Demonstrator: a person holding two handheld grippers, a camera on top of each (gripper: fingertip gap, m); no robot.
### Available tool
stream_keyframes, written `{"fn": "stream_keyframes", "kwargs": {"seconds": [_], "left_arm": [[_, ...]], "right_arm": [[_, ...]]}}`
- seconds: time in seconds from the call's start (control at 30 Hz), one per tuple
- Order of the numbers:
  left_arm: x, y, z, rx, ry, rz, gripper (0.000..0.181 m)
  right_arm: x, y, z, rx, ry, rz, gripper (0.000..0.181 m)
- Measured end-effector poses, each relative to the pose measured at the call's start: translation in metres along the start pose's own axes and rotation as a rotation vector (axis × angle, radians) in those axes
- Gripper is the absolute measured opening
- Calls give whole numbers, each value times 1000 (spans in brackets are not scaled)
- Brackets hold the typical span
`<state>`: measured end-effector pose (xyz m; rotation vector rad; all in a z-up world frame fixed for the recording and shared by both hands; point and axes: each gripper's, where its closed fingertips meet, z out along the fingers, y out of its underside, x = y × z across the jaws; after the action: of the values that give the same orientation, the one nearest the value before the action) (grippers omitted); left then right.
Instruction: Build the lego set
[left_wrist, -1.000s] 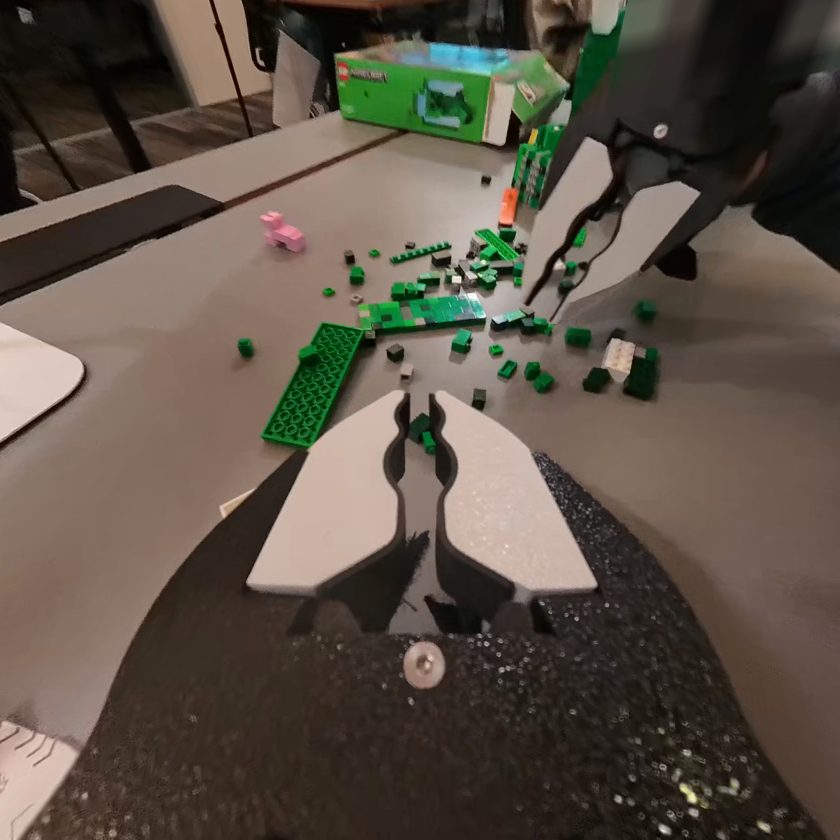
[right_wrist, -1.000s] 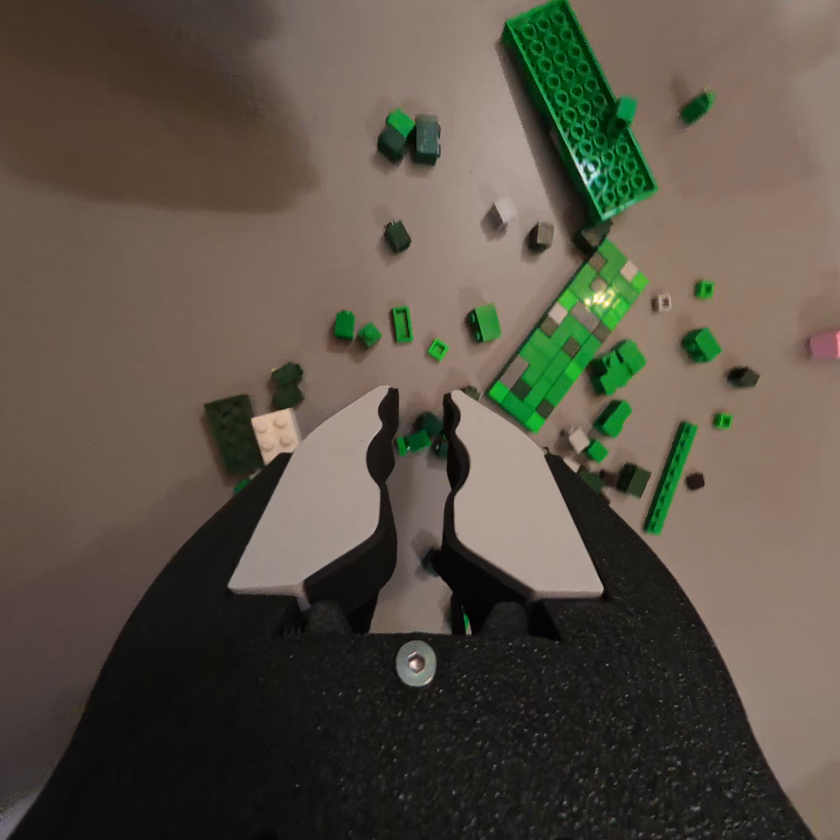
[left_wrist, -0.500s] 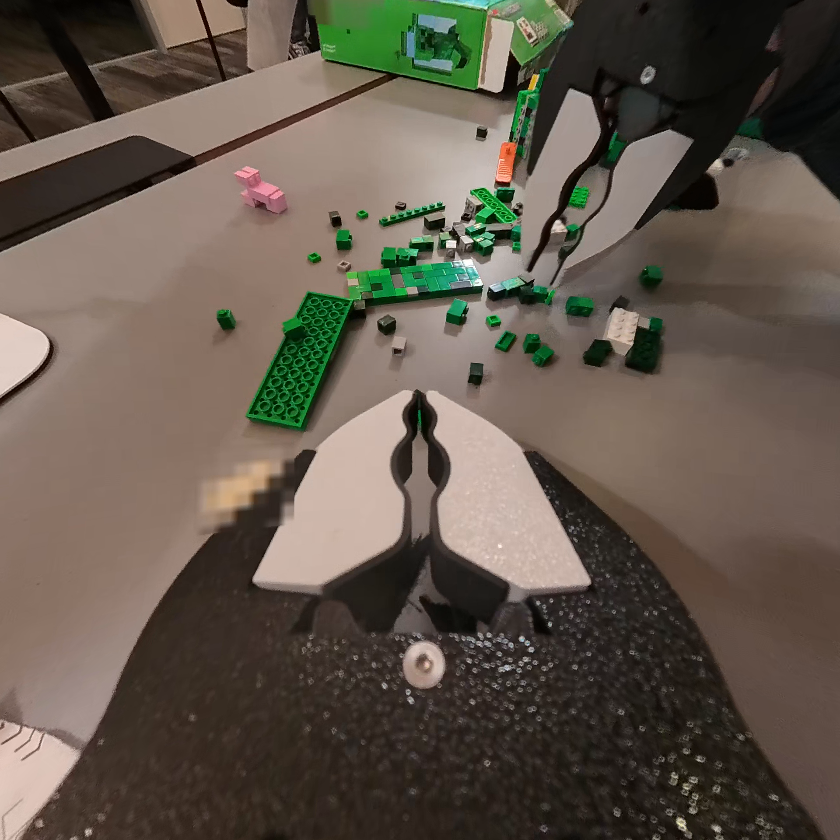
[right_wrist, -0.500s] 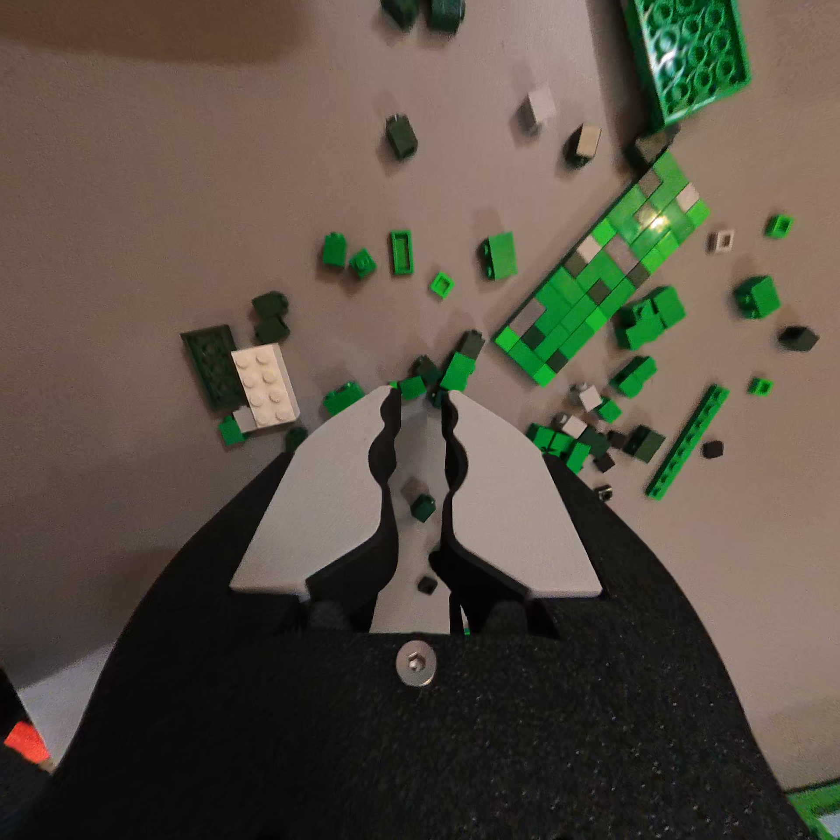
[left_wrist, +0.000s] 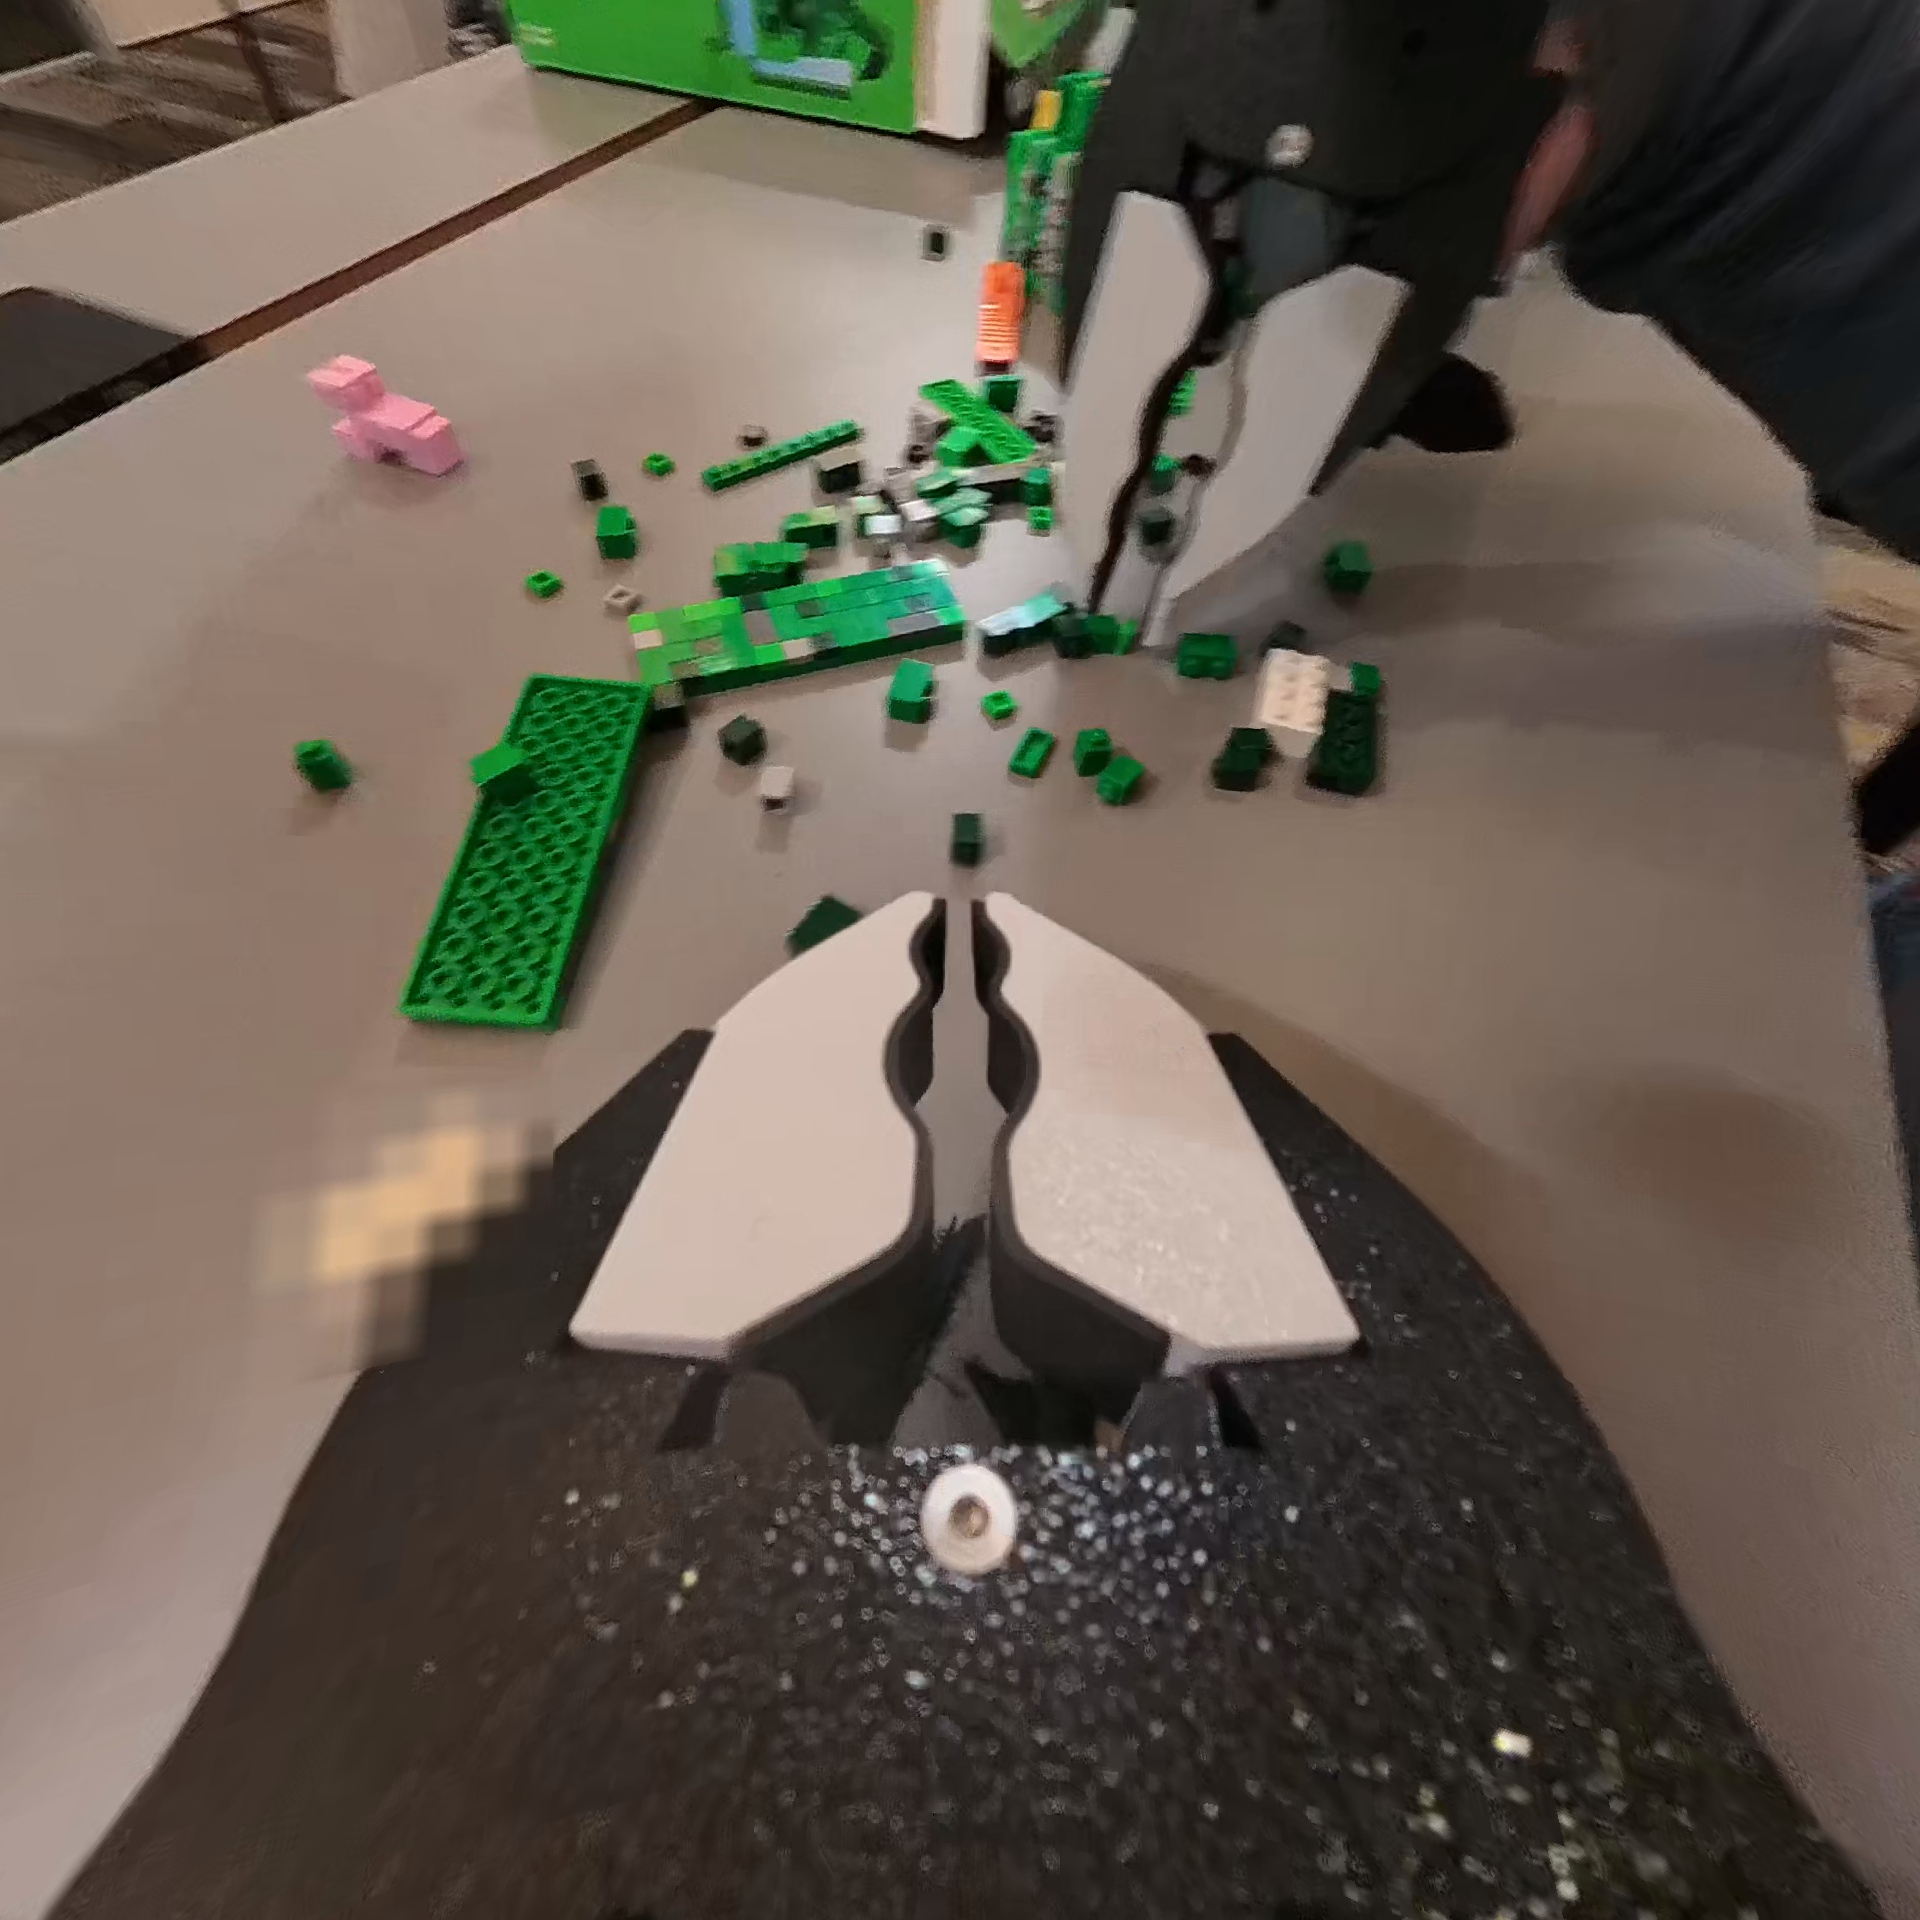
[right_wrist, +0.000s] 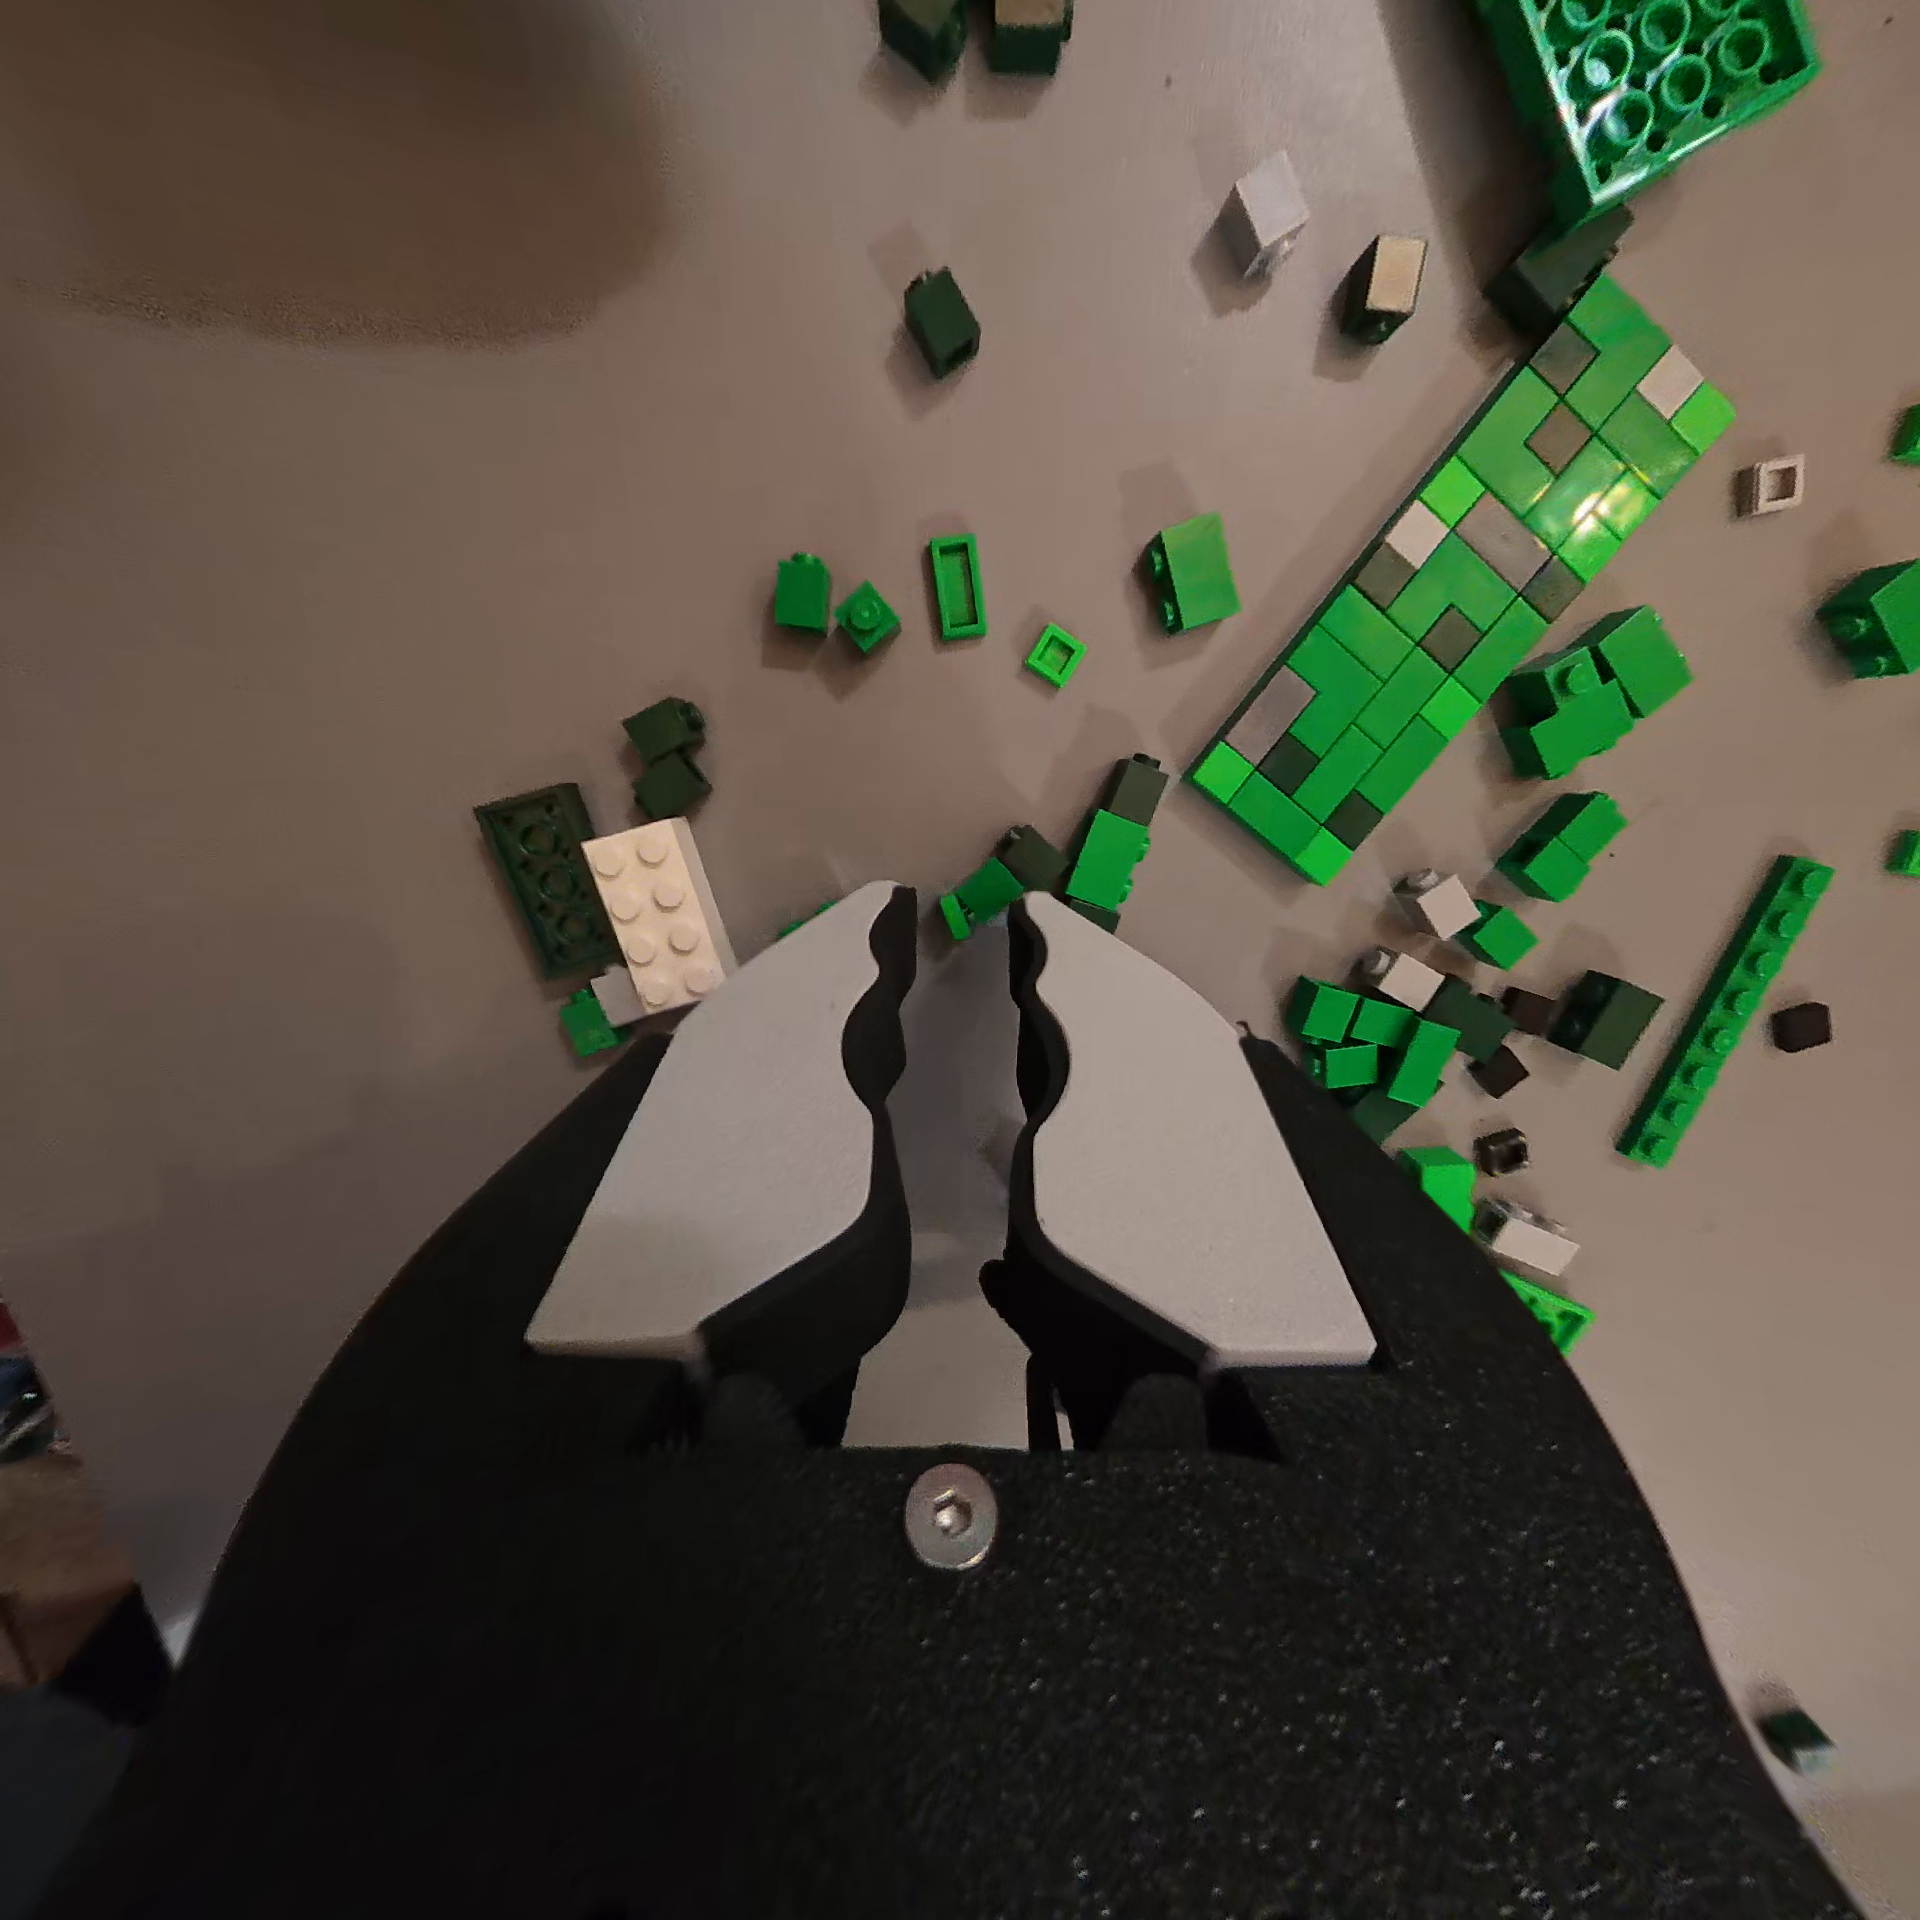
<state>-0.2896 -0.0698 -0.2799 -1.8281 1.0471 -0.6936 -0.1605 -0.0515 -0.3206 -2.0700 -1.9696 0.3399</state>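
text: none legible | green box (left_wrist: 748, 52): print cropped, blurred

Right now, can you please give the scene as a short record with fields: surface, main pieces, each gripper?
surface: grey table
large plate: green studded baseplate, lying flat
tiled panel: green and grey mosaic plate, flat, beside the baseplate
white piece: white brick, touching a dark green plate
figure: pink pig, standing apart
left gripper: narrow gap, empty
right gripper: open, empty, above loose green bricks
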Motion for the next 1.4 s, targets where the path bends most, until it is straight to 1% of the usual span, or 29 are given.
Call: {"fn": "stream_keyframes", "kwargs": {"seconds": [0.03, 0.1, 0.17, 0.27, 0.33, 0.4, 0.57, 0.67, 0.8, 0.93, 1.0, 1.1, 1.4], "left_arm": [[8, -1, 2, 1, 41, 18, 5], [17, -1, 7, -14, 79, 55, 6], [21, 0, 9, -27, 86, 83, 6], [15, -2, 7, -18, 46, 84, 5], [7, -7, -1, 2, -8, 78, 5], [0, -13, -13, 25, -51, 80, 5], [-15, -29, -49, 131, -139, 58, 5], [-21, -36, -66, 197, -164, 31, 5], [-27, -40, -83, 255, -189, -5, 5], [-32, -39, -91, 270, -213, -19, 5], [-34, -37, -93, 272, -221, -23, 5], [-35, -37, -94, 279, -219, -33, 5], [-38, -33, -93, 260, -230, -46, 6]], "right_arm": [[-2, -3, -1, 19, -10, 8, 17], [-10, -17, -6, 103, -32, -19, 16], [-25, -36, -7, 184, -55, -66, 13], [-30, -46, 5, 146, 7, -154, 16], [-30, -50, 11, 131, 35, -190, 17], [-30, -53, 15, 126, 36, -205, 18], [-22, -46, 19, 50, 73, -240, 18], [-19, -47, 15, 71, 82, -166, 25], [-13, -42, 13, 107, 122, 94, 37], [-21, -40, 20, 182, 181, 264, 44], [-20, -40, 19, 226, 206, 322, 43], [-19, -41, 20, 251, 211, 335, 41], [-24, -45, 22, 251, 194, 296, 17]]}}
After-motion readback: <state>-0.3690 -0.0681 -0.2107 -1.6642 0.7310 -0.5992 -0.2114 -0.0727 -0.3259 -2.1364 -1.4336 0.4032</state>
